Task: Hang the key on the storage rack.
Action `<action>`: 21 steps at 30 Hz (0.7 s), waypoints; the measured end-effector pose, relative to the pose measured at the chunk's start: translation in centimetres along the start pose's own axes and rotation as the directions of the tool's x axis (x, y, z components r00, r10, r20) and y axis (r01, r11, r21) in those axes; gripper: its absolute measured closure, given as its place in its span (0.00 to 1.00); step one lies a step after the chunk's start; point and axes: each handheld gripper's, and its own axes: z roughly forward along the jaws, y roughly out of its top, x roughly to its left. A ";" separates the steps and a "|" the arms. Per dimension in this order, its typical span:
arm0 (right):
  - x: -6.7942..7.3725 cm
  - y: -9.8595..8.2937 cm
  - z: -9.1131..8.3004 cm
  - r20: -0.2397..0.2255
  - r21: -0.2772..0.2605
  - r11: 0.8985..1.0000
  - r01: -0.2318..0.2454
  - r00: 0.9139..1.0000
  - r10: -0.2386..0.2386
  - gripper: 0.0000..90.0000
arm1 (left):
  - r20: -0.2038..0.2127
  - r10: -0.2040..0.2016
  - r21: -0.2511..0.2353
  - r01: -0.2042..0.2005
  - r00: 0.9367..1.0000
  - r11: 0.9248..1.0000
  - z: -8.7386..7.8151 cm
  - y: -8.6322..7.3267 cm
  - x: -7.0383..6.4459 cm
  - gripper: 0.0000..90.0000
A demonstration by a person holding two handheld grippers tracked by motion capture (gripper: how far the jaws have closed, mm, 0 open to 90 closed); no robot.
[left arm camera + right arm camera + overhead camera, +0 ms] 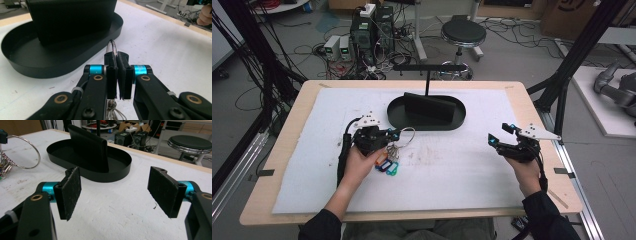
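Note:
A metal key ring (414, 134) carries several small keys and coloured plastic tags (387, 165) that rest on the white mat. My left gripper (398, 134) is shut on the ring (111, 46), which sticks up between its pads (113, 75). Just beyond it lies a black oval tray (397, 116) with an upright black block (429, 106) inside and a T-shaped stand (428, 67) behind. My right gripper (499, 133) hovers open at the right of the mat, nothing between its pads (71, 191). From there the ring (39, 155) shows at far left, the tray (110, 176) ahead.
A white mat (462, 170) covers the wooden table (287, 130). Beyond the far edge are a round stool (463, 34), computer boxes (372, 30) and loose cables on the floor. Black frame posts (582, 45) rise at the right.

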 end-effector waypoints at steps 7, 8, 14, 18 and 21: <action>0.0 0.0 0.0 -0.001 0.002 1.000 0.003 1.000 -0.003 0.30 | 0.002 0.006 -0.049 -0.006 1.000 0.999 -1.1 0.5 0.0 0.96; 0.0 0.0 0.1 -0.001 0.001 1.000 0.006 1.000 -0.006 0.30 | 0.004 0.009 -0.058 -0.009 1.000 0.998 -1.2 0.6 0.0 0.96; 0.0 0.0 0.1 -0.003 0.003 1.000 0.004 1.000 -0.004 0.30 | 0.006 0.025 -0.084 -0.024 1.000 0.996 -1.9 1.3 -0.2 0.96; 0.0 0.0 0.1 -0.003 0.001 1.000 0.006 1.000 -0.006 0.30 | 0.006 0.038 -0.097 -0.037 0.999 0.995 -2.1 1.8 -0.4 0.96; 0.0 0.0 0.2 -0.002 0.001 1.000 0.003 1.000 -0.003 0.30 | 0.007 0.047 -0.109 -0.046 0.999 0.993 -2.4 2.3 -0.6 0.96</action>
